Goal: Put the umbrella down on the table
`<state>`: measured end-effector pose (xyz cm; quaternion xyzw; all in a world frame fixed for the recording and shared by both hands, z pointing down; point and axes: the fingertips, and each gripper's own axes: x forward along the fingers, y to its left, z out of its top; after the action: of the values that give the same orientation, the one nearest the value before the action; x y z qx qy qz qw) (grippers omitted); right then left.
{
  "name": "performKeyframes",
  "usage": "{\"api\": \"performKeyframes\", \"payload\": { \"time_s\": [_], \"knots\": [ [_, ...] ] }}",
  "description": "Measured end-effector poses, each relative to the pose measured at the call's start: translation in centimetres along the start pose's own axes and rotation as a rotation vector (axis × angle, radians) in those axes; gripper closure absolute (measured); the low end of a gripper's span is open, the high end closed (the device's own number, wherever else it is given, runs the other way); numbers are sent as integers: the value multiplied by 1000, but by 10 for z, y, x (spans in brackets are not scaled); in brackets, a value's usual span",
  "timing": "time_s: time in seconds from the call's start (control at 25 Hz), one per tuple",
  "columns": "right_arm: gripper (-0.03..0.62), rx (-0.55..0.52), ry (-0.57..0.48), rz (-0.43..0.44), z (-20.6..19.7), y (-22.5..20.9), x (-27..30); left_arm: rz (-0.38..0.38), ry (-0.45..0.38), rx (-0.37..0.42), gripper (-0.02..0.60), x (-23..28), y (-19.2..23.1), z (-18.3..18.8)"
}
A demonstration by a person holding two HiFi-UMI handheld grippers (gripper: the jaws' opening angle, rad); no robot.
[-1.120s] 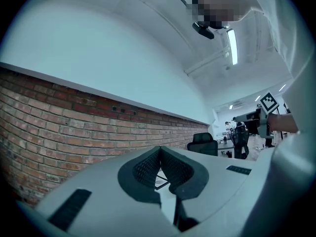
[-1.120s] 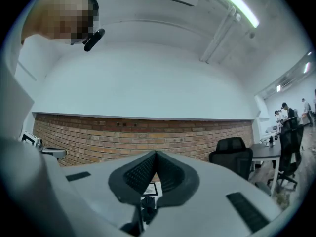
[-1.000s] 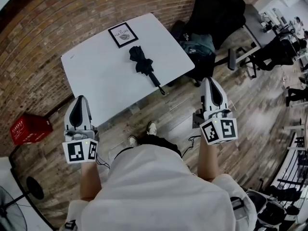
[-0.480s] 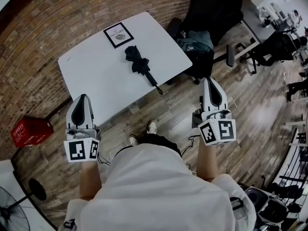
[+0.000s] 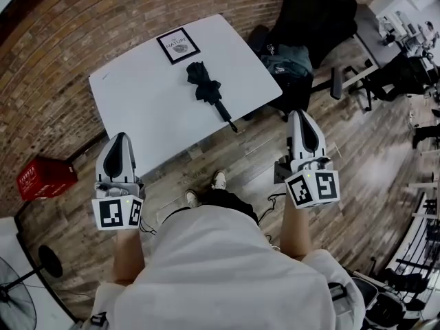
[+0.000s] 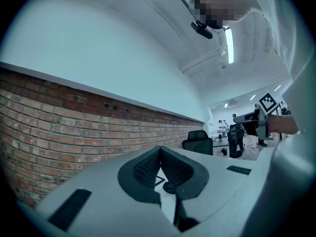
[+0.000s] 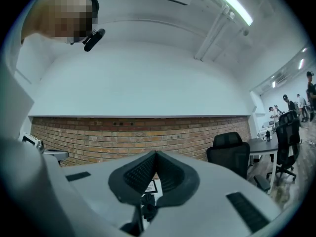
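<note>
A folded black umbrella (image 5: 205, 88) lies on the white table (image 5: 151, 108), its handle pointing toward the near right corner. Both grippers are held level over the wooden floor, short of the table's near edge and well apart from the umbrella. My left gripper (image 5: 119, 137) is shut and empty; its tips meet in the left gripper view (image 6: 159, 148). My right gripper (image 5: 301, 113) is also shut with nothing held, tips together (image 7: 155, 153). Through the gap under its jaws the umbrella (image 7: 147, 201) shows small and far off.
A framed picture (image 5: 178, 46) lies at the table's far edge. A dark backpack (image 5: 285, 64) and a black office chair (image 5: 306, 16) stand right of the table. A red crate (image 5: 45, 177) sits on the floor by the brick wall; a fan (image 5: 14, 308) is at lower left.
Only the head view has shifted a little. The umbrella lies where it was and both grippers have kept their place, still shut.
</note>
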<state>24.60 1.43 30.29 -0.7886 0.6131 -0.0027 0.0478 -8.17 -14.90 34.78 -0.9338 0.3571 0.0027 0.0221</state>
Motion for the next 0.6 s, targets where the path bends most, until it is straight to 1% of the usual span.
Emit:
{"api": "performKeyframes", "payload": {
  "time_s": [0.2, 0.6],
  "knots": [
    [574, -19, 22, 25, -9, 12, 4, 24, 18, 1, 558, -12, 7, -6],
    [574, -22, 42, 73, -19, 36, 10, 55, 44, -13, 558, -34, 19, -17]
  ]
}}
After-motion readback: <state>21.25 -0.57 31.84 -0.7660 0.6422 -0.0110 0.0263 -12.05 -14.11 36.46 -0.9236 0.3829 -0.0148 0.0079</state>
